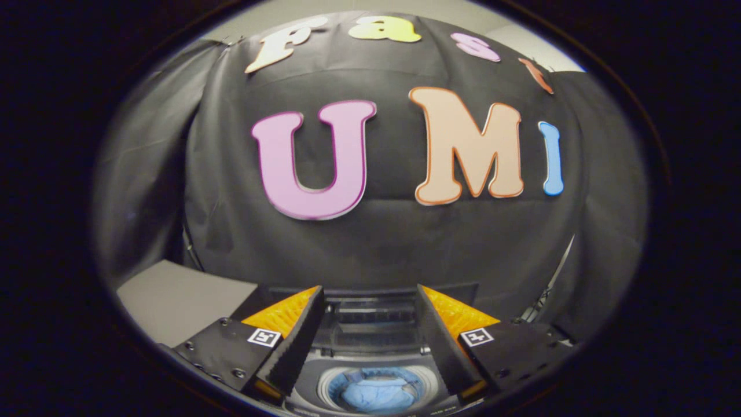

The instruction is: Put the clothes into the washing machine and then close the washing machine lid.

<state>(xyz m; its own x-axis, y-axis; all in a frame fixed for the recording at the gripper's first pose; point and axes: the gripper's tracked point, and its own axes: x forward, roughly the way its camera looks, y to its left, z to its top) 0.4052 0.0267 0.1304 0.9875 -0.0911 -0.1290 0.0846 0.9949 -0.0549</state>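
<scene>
While the gripper [369,301] hangs above the top-loading grey washing machine [370,353], its two fingers [295,341] stand spread wide apart with nothing between them. Seen between the fingers and below them, the machine's round drum opening shows a pale ring around it. Inside the drum lies a crumpled heap of light blue cloth, the clothes [376,394], sitting low in the tub near the middle of the opening. The dark lid [370,318] stands raised at the rear edge of the machine, between the fingertips, so the opening is uncovered. A flat grey surface [173,307] lies beside the machine's left edge, and the black cloth wall [382,243] rises behind the lid.
</scene>
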